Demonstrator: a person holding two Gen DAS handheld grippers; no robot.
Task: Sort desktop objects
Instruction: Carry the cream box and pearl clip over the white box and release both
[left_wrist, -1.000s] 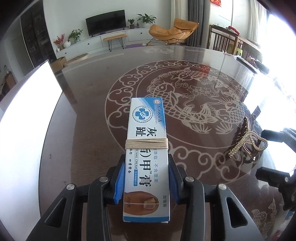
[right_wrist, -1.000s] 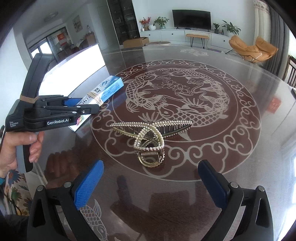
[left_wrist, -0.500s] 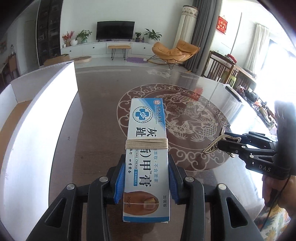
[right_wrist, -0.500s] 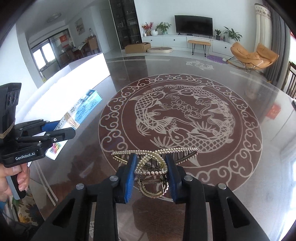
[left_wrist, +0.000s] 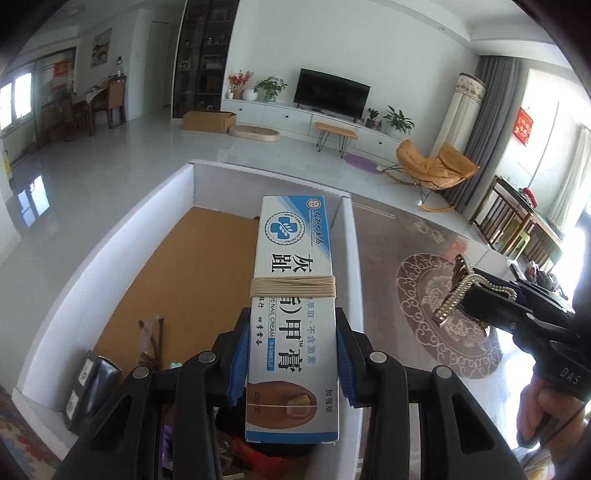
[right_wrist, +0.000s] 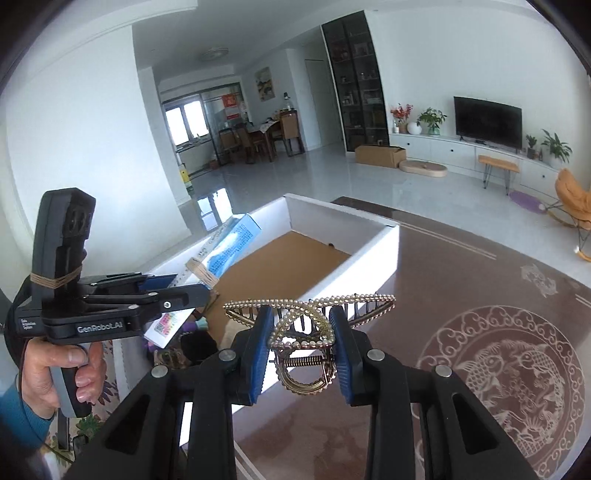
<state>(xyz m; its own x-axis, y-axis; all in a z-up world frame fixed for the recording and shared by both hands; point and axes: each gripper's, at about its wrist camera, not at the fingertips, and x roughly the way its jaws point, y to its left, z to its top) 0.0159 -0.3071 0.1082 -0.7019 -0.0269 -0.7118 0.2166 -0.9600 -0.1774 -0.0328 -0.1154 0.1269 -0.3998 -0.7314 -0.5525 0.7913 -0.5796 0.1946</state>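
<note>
My left gripper (left_wrist: 291, 354) is shut on a white-and-blue nail cream box (left_wrist: 293, 295) with string wound round it, held above the right wall of the white cardboard box (left_wrist: 92, 273). My right gripper (right_wrist: 301, 341) is shut on a gold pearl-studded hair claw (right_wrist: 308, 314), held above the table beside the box's near wall (right_wrist: 354, 266). The hair claw also shows in the left wrist view (left_wrist: 461, 291), and the cream box in the right wrist view (right_wrist: 229, 247).
The white box has a brown floor (left_wrist: 177, 280) and holds a dark small packet (left_wrist: 88, 387) and several other items at its near end. The dark round table with a fish pattern (right_wrist: 509, 373) lies to the right.
Both grippers have lifted and moved left from over the table toward the white box. The right gripper, open a second ago, has shut on the hair claw and raised it.
</note>
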